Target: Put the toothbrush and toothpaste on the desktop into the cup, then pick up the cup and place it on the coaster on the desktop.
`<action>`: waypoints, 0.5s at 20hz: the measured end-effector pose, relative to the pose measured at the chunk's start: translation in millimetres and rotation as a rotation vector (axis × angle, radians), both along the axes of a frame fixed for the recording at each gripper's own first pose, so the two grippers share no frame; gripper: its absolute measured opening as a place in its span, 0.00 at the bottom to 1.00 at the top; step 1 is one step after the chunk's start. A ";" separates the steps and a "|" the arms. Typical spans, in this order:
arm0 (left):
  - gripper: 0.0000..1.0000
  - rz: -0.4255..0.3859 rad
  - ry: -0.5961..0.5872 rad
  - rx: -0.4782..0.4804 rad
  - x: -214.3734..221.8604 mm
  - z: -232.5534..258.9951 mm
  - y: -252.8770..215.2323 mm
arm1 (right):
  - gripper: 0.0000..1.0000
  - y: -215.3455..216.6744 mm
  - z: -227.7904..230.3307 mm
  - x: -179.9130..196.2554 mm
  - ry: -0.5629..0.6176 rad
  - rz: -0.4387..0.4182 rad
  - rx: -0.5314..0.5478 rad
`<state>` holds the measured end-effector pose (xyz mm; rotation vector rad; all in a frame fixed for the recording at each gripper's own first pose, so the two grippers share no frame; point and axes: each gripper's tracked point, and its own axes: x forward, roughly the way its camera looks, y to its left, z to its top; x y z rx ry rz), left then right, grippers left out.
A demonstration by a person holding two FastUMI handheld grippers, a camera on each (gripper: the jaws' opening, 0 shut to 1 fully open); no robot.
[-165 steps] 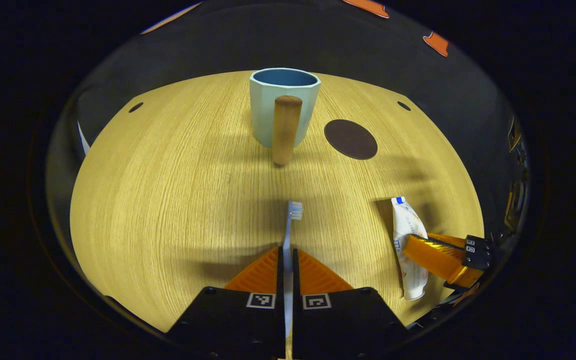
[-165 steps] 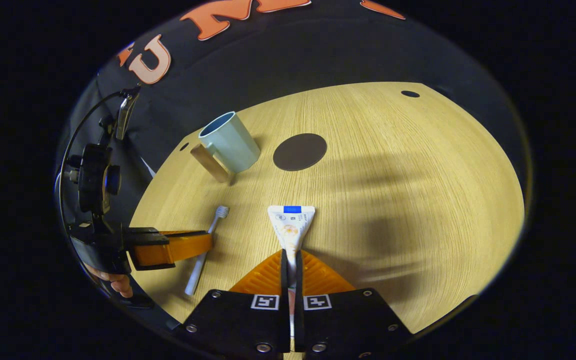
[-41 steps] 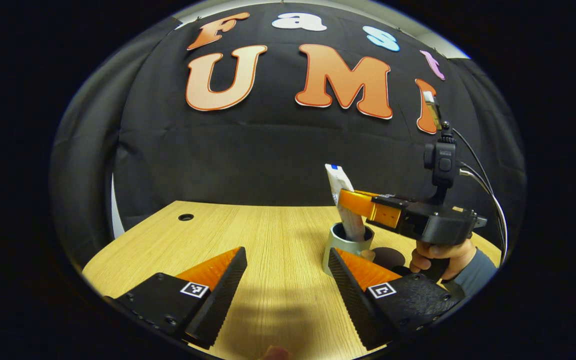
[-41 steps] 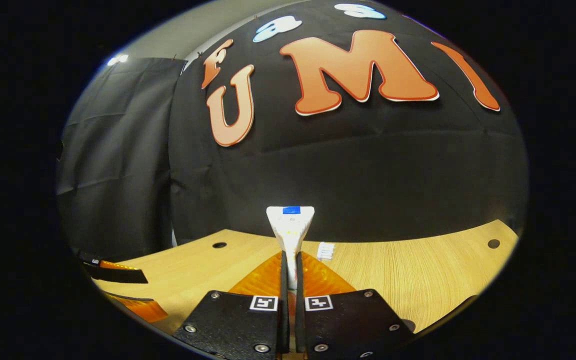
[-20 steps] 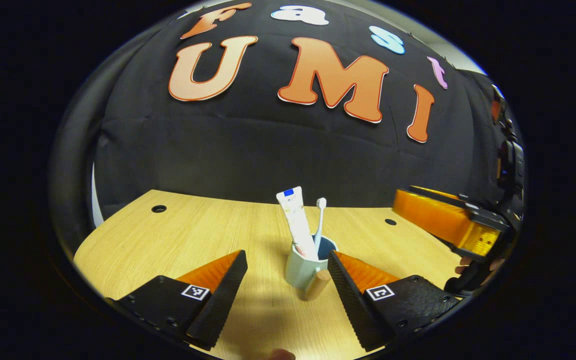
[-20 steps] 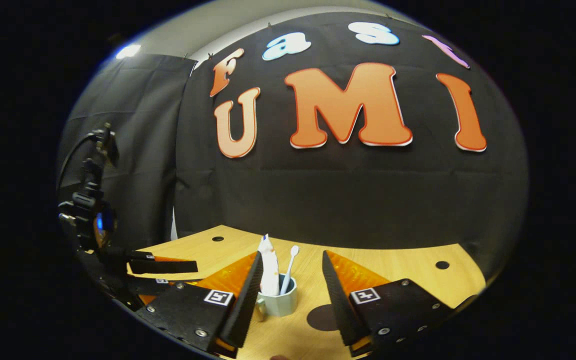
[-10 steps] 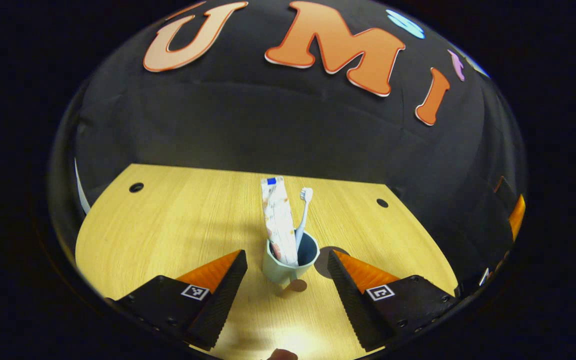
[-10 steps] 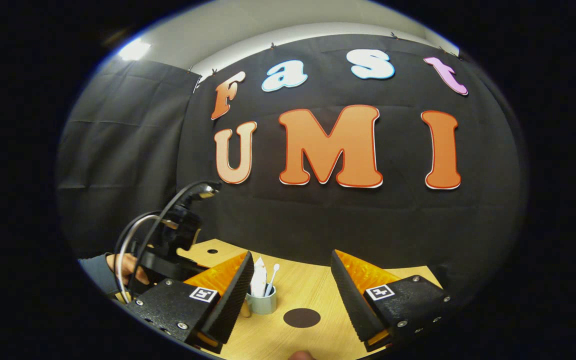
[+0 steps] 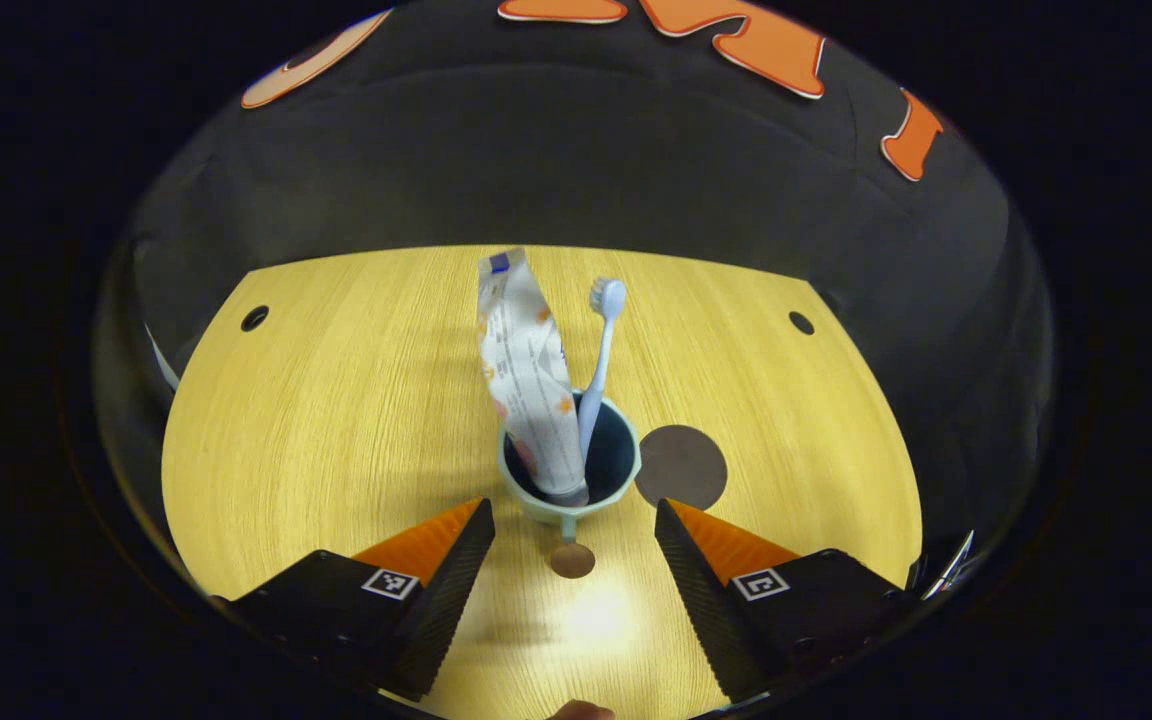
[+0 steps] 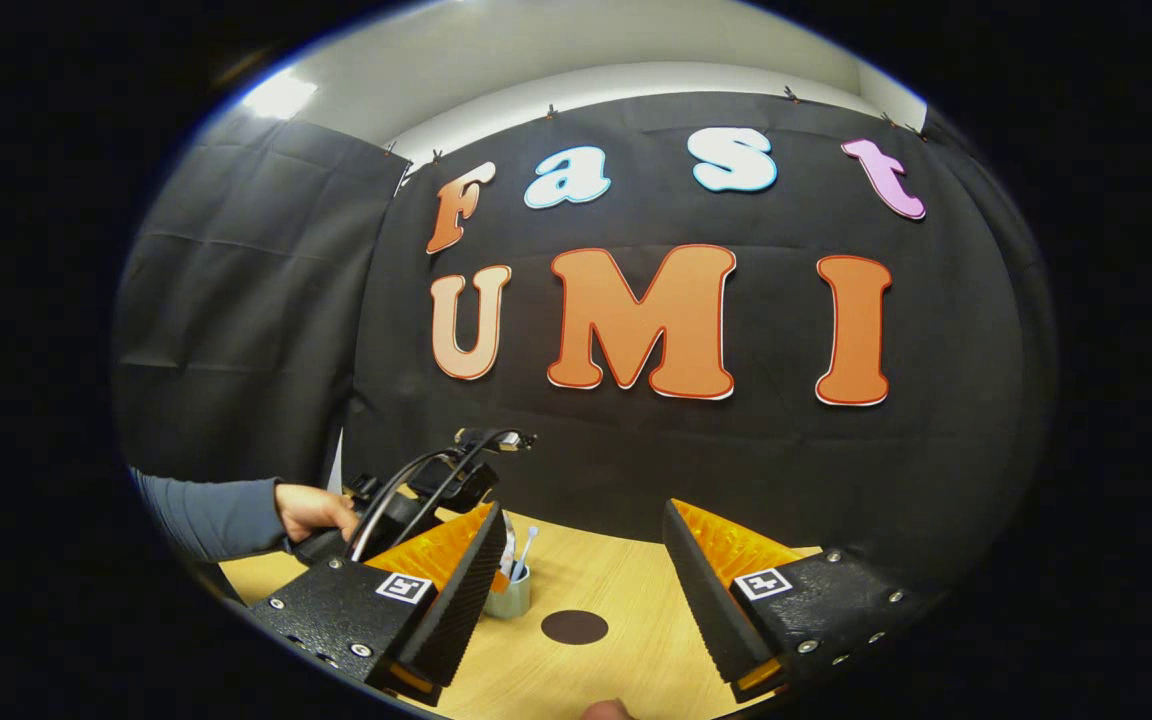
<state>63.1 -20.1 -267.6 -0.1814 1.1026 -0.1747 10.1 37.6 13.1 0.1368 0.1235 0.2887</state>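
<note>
Now: both grippers (image 9: 573, 520) (image 10: 584, 545) agape | round cup (image 9: 570, 506) holds toothbrush (image 9: 598, 350), crinkled toothpaste (image 9: 529, 375)

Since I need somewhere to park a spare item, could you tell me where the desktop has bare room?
The desktop is bare left of the cup, out to the left hole. Bare wood also lies beyond the coaster, toward the right hole. It is crowded at the centre: cup, toothpaste, toothbrush and coaster sit close together.

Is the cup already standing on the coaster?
No, the cup stands on the bare desktop beside the coaster.
</note>
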 end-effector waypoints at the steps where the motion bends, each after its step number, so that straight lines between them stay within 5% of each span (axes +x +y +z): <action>1: 0.98 0.010 0.029 0.002 0.1 -8.2 -0.5 | 0.94 -0.1 -0.9 -2.5 0.001 0.006 -0.003; 7: 0.94 0.049 0.136 0.040 2.2 -34.6 -2.6 | 0.95 -4.0 -8.9 -13.7 0.009 0.024 -0.004; 10: 0.74 0.057 0.195 0.039 -2.0 -50.6 -8.5 | 0.96 -5.0 -16.4 -16.3 0.027 0.027 0.002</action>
